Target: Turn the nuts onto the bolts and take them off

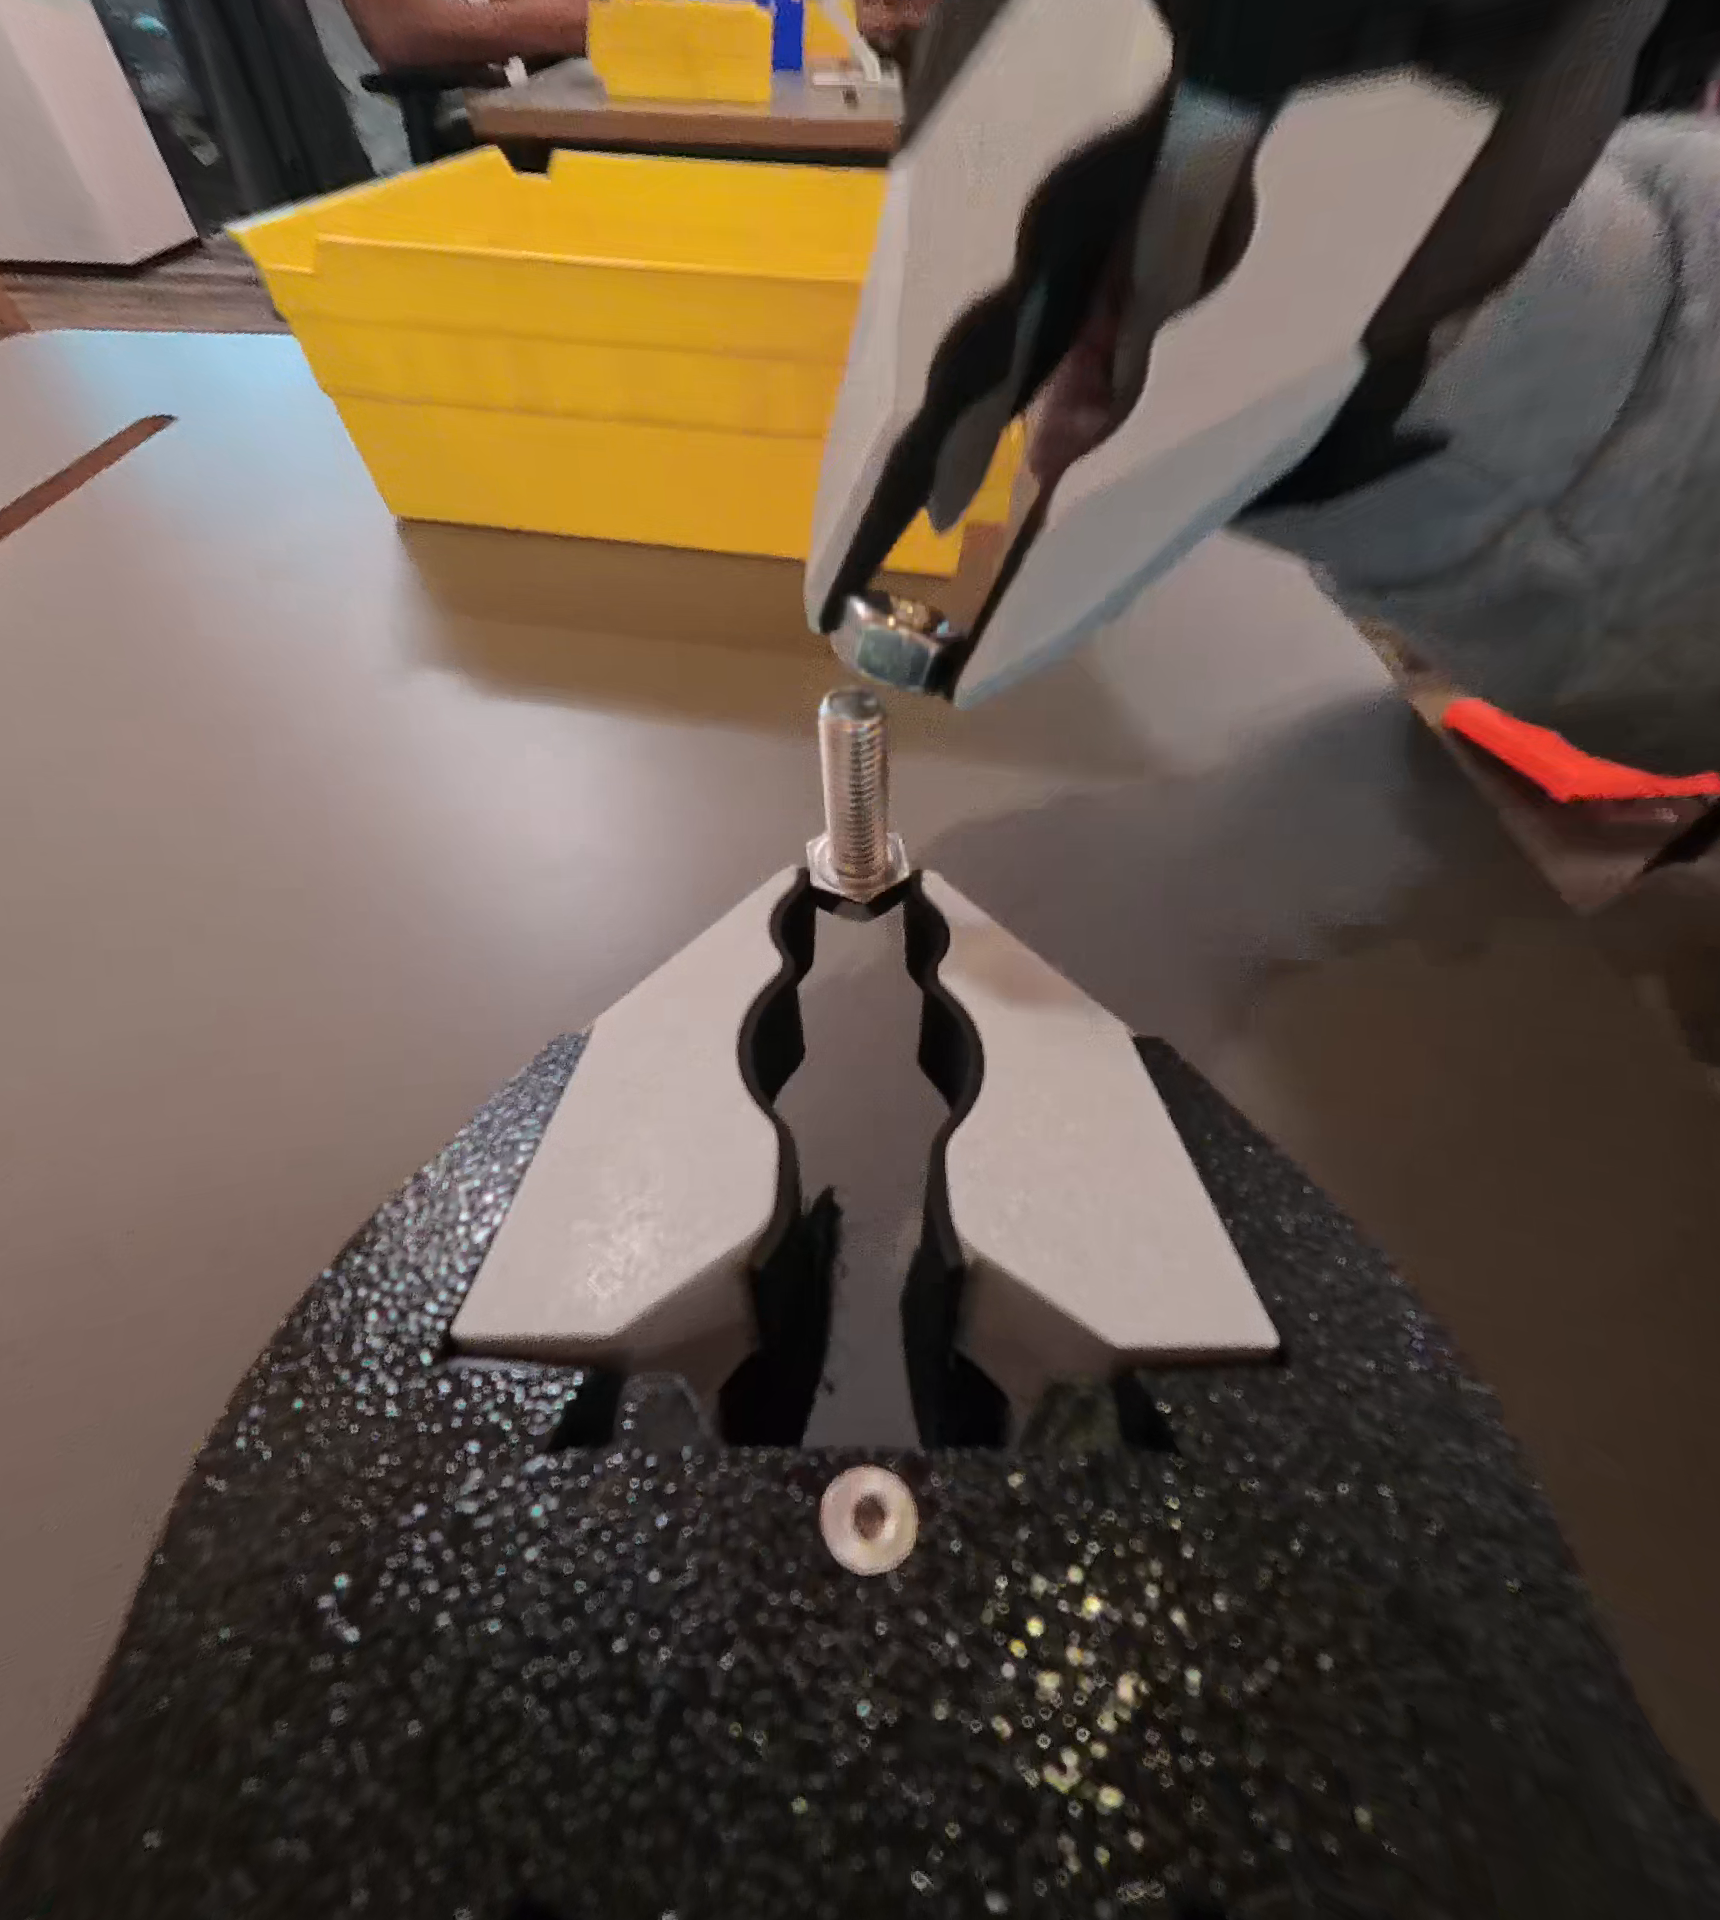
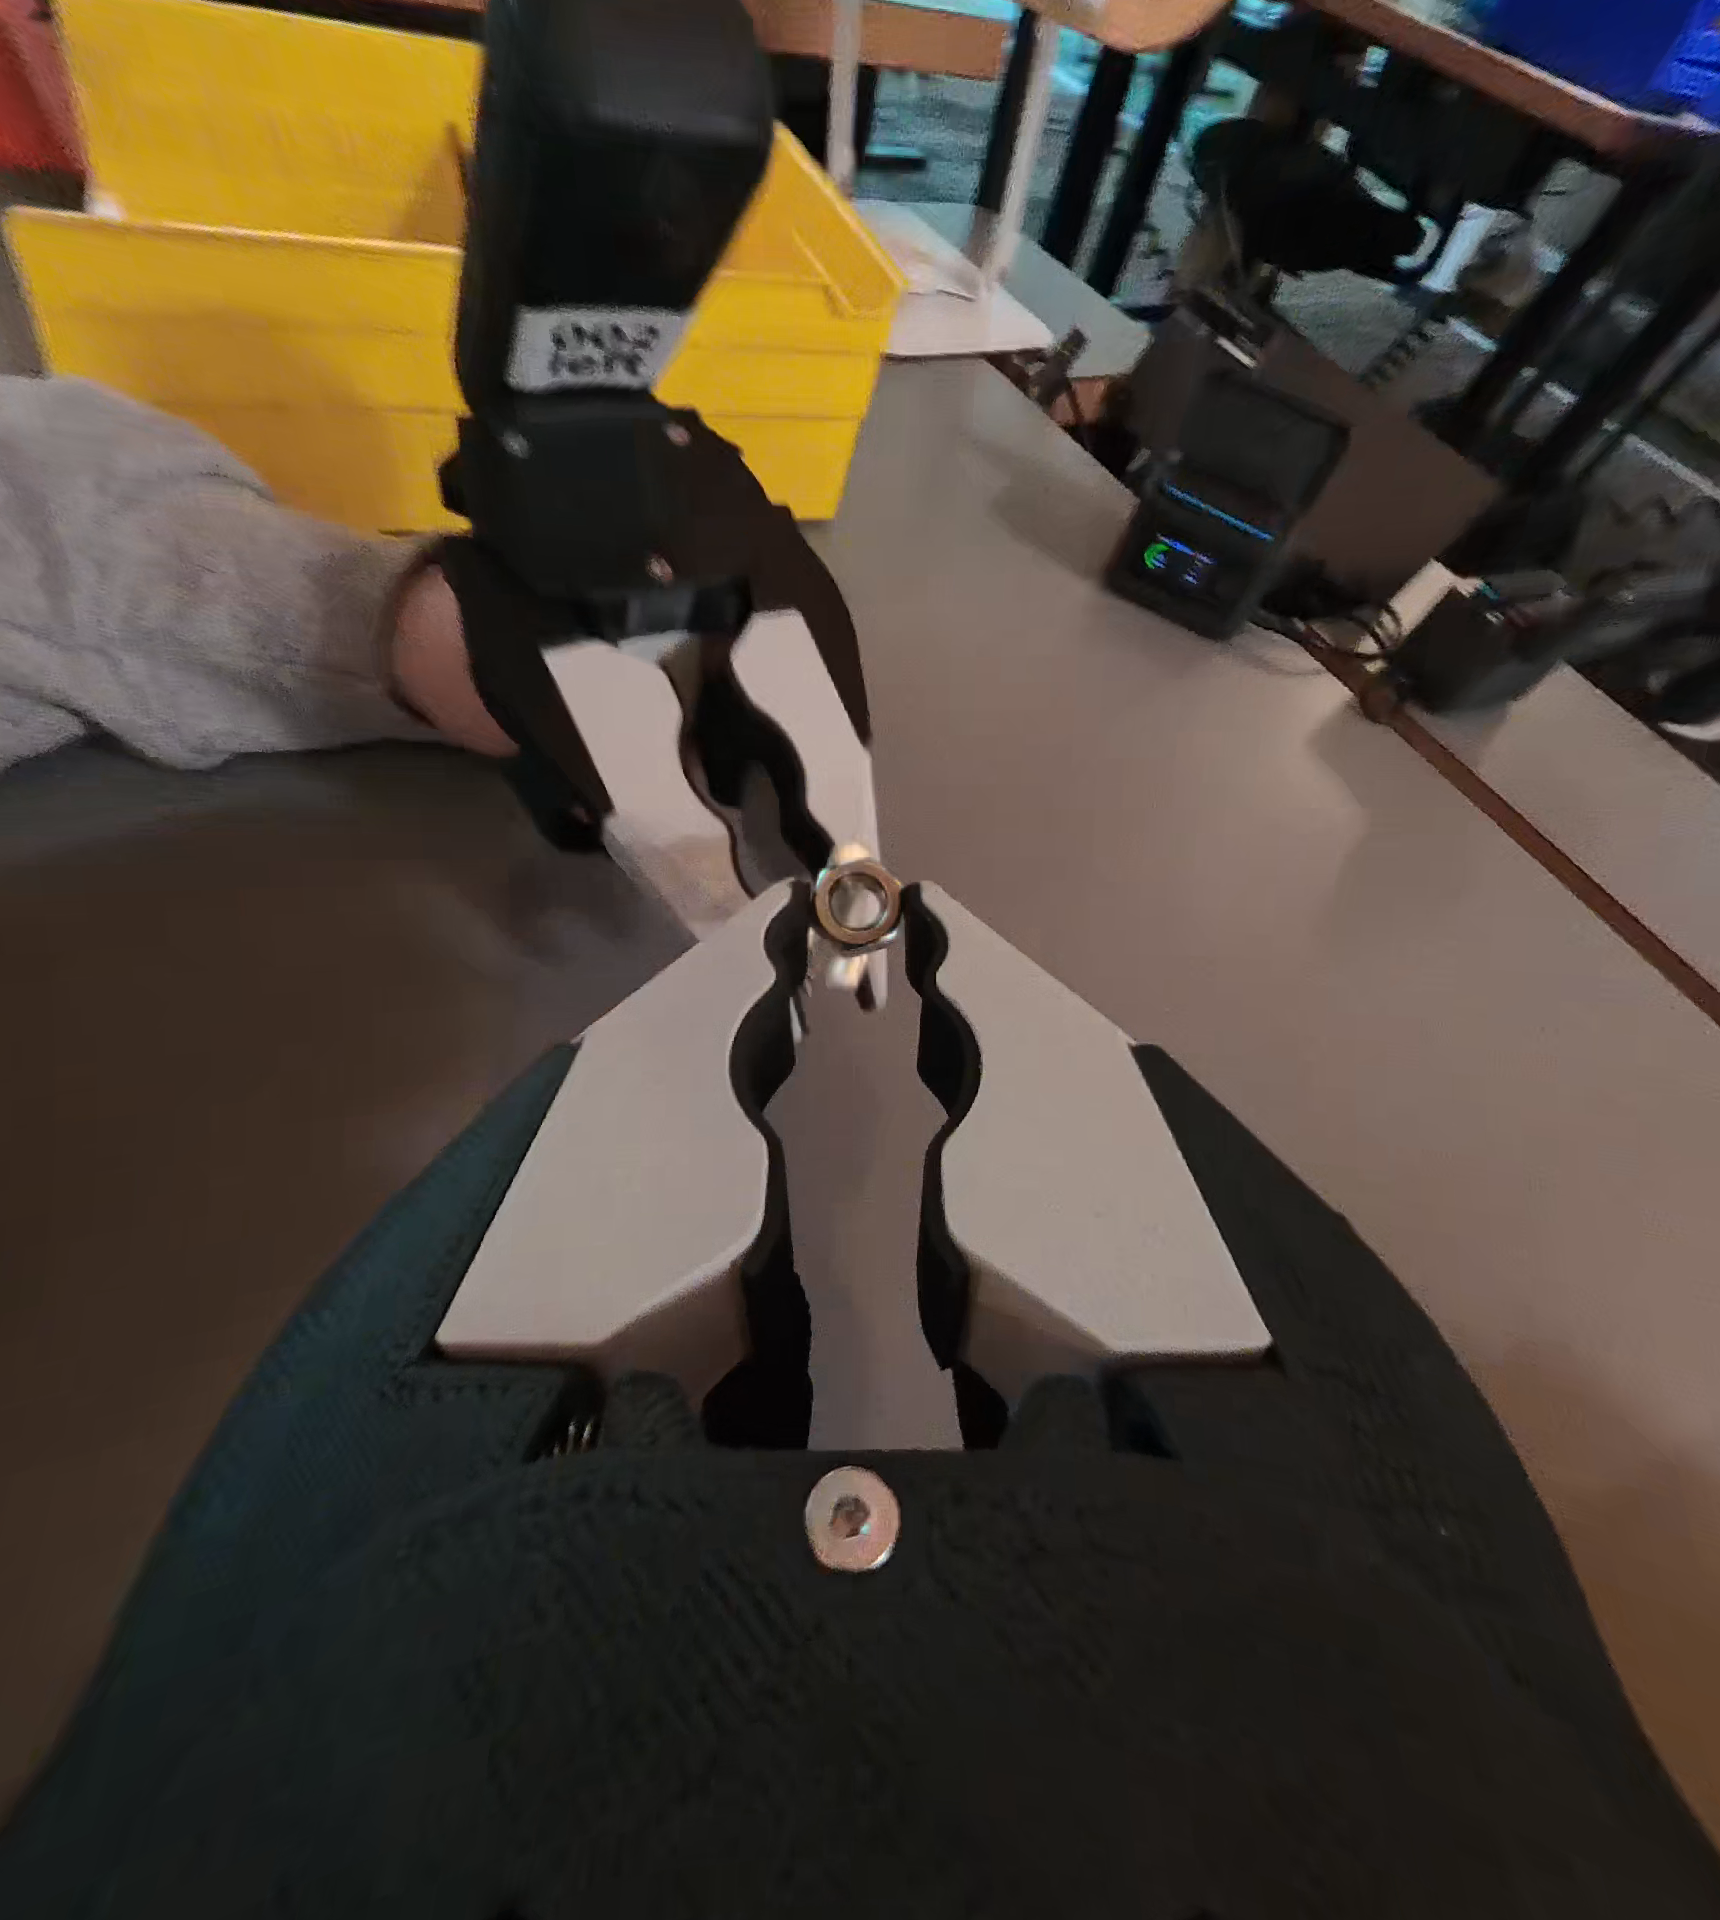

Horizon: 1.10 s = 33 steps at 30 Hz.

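My left gripper (image 1: 856,891) is shut on the hex head of a silver bolt (image 1: 851,774), which stands upright with its threaded end up. My right gripper (image 1: 895,649) comes down from above, shut on a silver hex nut (image 1: 887,644). The nut sits just above and slightly right of the bolt's tip, with a small gap between them. In the right wrist view my right gripper (image 2: 856,914) holds the nut (image 2: 858,904) at its fingertips, hole facing the camera. The left gripper (image 2: 830,873) is right behind it; the bolt is mostly hidden there.
A yellow bin (image 1: 565,374) stands on the table (image 1: 212,831) behind the grippers. A grey sleeve (image 2: 108,582) lies at the left. A small black device with a lit screen (image 2: 1220,509) sits at the table's right edge. A red-tipped part (image 1: 1562,764) shows at the right. One gripper's finger ends stand about 5 cm off the other's.
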Tool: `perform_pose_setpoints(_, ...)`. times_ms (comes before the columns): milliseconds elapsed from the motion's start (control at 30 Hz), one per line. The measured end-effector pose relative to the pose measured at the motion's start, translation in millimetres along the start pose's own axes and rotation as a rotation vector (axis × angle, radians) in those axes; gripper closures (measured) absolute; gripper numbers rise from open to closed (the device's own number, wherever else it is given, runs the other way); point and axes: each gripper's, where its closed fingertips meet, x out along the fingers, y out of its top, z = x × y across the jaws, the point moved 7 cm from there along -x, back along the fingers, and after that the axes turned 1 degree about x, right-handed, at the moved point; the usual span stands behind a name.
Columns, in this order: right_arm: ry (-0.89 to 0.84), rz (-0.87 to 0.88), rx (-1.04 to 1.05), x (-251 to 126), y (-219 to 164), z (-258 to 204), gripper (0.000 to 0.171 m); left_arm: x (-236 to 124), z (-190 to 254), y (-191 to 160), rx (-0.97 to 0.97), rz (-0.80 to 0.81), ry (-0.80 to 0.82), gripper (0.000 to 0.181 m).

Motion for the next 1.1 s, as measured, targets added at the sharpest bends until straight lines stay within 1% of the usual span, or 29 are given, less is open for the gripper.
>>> perform_pose_setpoints(67, 0.053, -0.036, -0.019, 2.2, 6.8, -1.6, 0.154, 4.1, 3.4, -2.5, 0.033, -0.043, -0.005, 0.166)
perform_pose_setpoints(167, 0.103, -0.151, -0.056, 7.4, 4.0, -2.7, 0.154, 7.8, 6.8, -4.5, 0.059, -0.076, -0.013, 0.166)
perform_pose_setpoints(233, 0.129, -0.194, -0.063, 9.0, 3.0, -3.9, 0.154, 9.1, 7.4, -6.0, 0.069, -0.093, -0.014, 0.166)
perform_pose_setpoints(400, 0.138, -0.244, -0.056, 6.5, 2.7, -0.3, 0.154, 9.1, 7.7, -6.2, 0.071, -0.095, -0.021, 0.166)
perform_pose_setpoints(533, 0.167, -0.240, -0.027, 6.1, -0.1, -0.6, 0.154, 8.9, 8.1, -6.0, 0.068, -0.090, -0.031, 0.166)
perform_pose_setpoints(700, 0.165, -0.220, 0.003, 6.8, -2.5, -0.2, 0.154, 9.5, 8.0, -6.7, 0.068, -0.098, -0.029, 0.166)
perform_pose_setpoints(867, 0.079, -0.196, 0.074, 9.5, -5.9, -0.3, 0.154, 10.0, 4.9, -8.1, 0.042, -0.115, -0.002, 0.166)
perform_pose_setpoints(1000, -0.016, -0.106, 0.112, 11.7, -11.0, -3.2, 0.154, 9.6, 3.1, -8.9, 0.018, -0.121, 0.002, 0.166)
perform_pose_setpoints(1100, -0.056, -0.055, 0.129, 12.1, -16.6, -5.9, 0.154, 11.0, 4.1, -10.0, 0.027, -0.135, 0.001, 0.166)
